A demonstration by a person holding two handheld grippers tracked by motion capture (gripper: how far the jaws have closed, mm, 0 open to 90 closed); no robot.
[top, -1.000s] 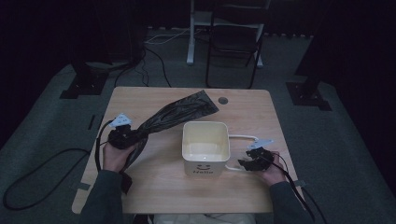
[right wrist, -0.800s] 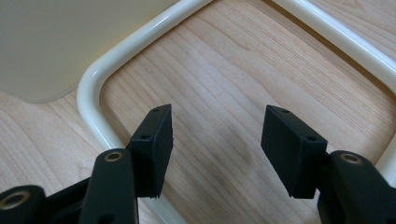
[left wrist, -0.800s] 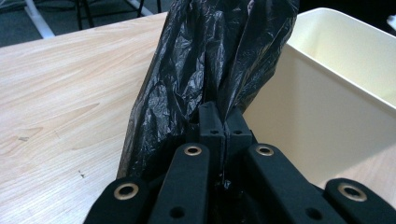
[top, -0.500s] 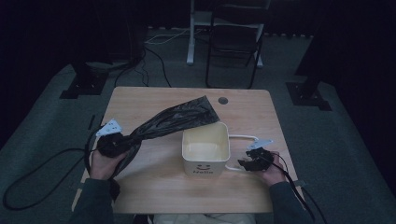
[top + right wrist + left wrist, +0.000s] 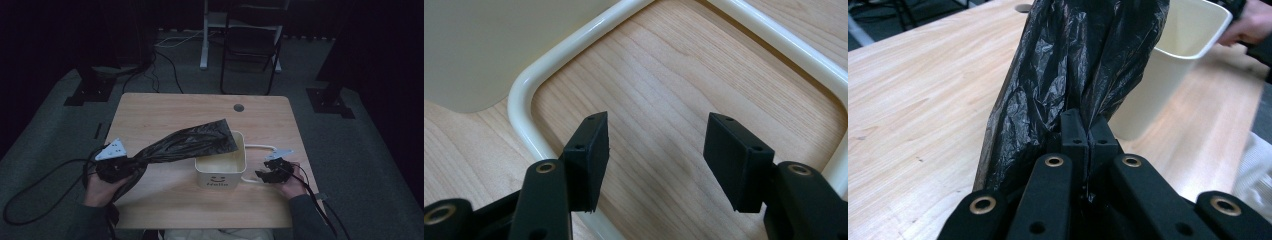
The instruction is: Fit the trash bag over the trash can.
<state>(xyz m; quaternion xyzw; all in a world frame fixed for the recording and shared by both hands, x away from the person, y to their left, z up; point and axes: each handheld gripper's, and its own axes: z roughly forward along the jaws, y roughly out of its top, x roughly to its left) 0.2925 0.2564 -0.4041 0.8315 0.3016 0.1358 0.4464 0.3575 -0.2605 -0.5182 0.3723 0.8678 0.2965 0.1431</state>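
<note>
A crumpled black plastic bag [image 5: 187,142] stretches from my left gripper [image 5: 116,167] up and to the right, its far end over the left rim of the cream bin [image 5: 221,167]. In the left gripper view the jaws are shut on the black bag [image 5: 1083,65], with the cream bin [image 5: 1168,60] behind it. My right gripper [image 5: 267,174] rests at the bin's right side by its cream handle loop [image 5: 260,148]. In the right gripper view my right gripper [image 5: 655,150] is open, its jaws over bare wood inside the handle loop [image 5: 554,55].
The wooden table [image 5: 165,115] has a round cable hole [image 5: 239,107] at its far edge. A dark chair [image 5: 252,45] and a white desk leg [image 5: 204,40] stand behind the table. Cables [image 5: 30,190] trail on the floor at the left.
My left gripper has pulled the bag to the left and toward the near edge, a little higher. The bag's far end has slid over the bin's rim. The right gripper has kept still.
</note>
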